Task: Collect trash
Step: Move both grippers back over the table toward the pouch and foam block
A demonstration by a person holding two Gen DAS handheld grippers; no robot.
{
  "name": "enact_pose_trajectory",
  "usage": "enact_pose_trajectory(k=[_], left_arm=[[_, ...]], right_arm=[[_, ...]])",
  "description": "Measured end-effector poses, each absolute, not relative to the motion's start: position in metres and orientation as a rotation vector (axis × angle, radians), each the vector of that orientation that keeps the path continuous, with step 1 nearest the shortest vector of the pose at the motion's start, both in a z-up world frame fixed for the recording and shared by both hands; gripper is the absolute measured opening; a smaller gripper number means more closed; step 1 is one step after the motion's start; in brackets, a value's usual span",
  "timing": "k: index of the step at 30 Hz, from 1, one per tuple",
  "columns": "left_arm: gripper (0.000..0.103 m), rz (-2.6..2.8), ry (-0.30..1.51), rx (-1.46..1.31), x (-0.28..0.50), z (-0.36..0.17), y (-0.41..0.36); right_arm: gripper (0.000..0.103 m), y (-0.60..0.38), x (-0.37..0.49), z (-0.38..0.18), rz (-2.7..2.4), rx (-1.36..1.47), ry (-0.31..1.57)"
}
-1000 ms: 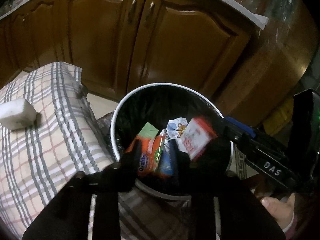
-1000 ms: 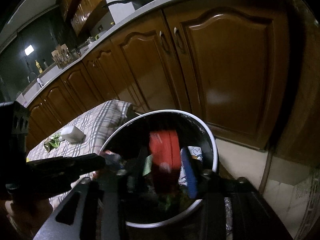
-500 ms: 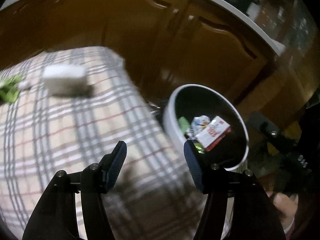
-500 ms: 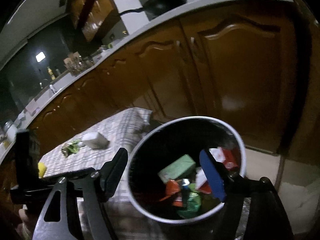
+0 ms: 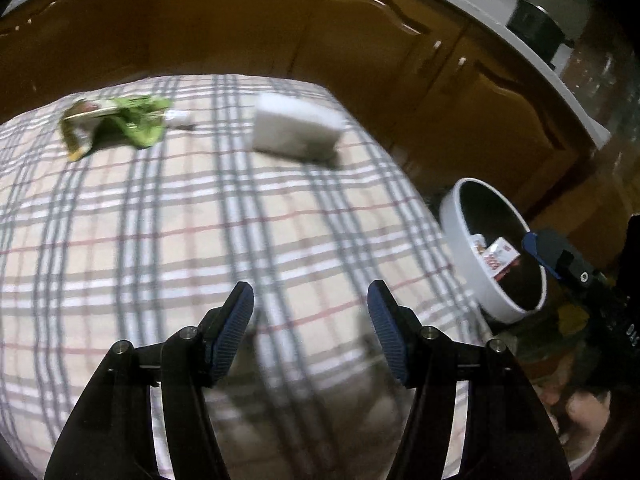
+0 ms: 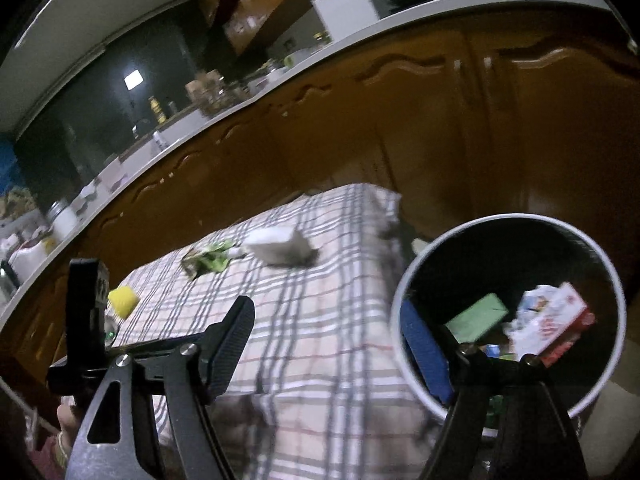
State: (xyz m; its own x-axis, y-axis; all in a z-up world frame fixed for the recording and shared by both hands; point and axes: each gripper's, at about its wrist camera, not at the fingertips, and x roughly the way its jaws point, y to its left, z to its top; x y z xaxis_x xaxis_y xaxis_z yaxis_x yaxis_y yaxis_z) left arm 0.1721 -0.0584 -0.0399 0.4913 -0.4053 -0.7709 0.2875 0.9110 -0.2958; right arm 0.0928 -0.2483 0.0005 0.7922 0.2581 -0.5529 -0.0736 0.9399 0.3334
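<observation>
Both grippers, left (image 5: pixel 310 322) and right (image 6: pixel 332 344), now released and empty, have swung from bin (image 6: pixel 404 292) toward table; green wrapper (image 5: pixel 120 124) next.

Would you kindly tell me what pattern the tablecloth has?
The tablecloth is beige plaid with grey, white and thin red stripes, clearest in the left wrist view.

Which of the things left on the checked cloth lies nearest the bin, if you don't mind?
The white block; the green wrapper and yellow sponge lie farther from the bin.

Wrapper (image 5: pixel 120 122) left of sponge (image 5: pixel 296 128) on tablecloth (image 5: pixel 200 240); bin (image 5: pixel 472 264) right, holding cartons (image 5: pixel 498 258)
</observation>
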Motion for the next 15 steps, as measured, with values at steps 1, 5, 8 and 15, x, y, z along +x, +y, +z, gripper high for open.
enact_pose_trajectory(k=[1,5,8,15], left_arm=[[0.06,-0.411,0.97,-0.134,0.173,-0.041,-0.052],[0.06,-0.369,0.961,-0.128,0.175,-0.043,-0.031],[0.06,-0.349,0.957,-0.101,0.178,-0.044,-0.018],[0.06,-0.314,0.946,0.017,0.198,-0.048,0.005]], right_arm=[[0.077,-0.243,0.095,0.0,0.192,0.297,0.638],[0.078,-0.228,0.105,-0.003,0.227,0.274,0.658],[0.078,-0.218,0.117,-0.007,0.254,0.263,0.686],[0.079,-0.199,0.145,-0.009,0.306,0.208,0.721]])
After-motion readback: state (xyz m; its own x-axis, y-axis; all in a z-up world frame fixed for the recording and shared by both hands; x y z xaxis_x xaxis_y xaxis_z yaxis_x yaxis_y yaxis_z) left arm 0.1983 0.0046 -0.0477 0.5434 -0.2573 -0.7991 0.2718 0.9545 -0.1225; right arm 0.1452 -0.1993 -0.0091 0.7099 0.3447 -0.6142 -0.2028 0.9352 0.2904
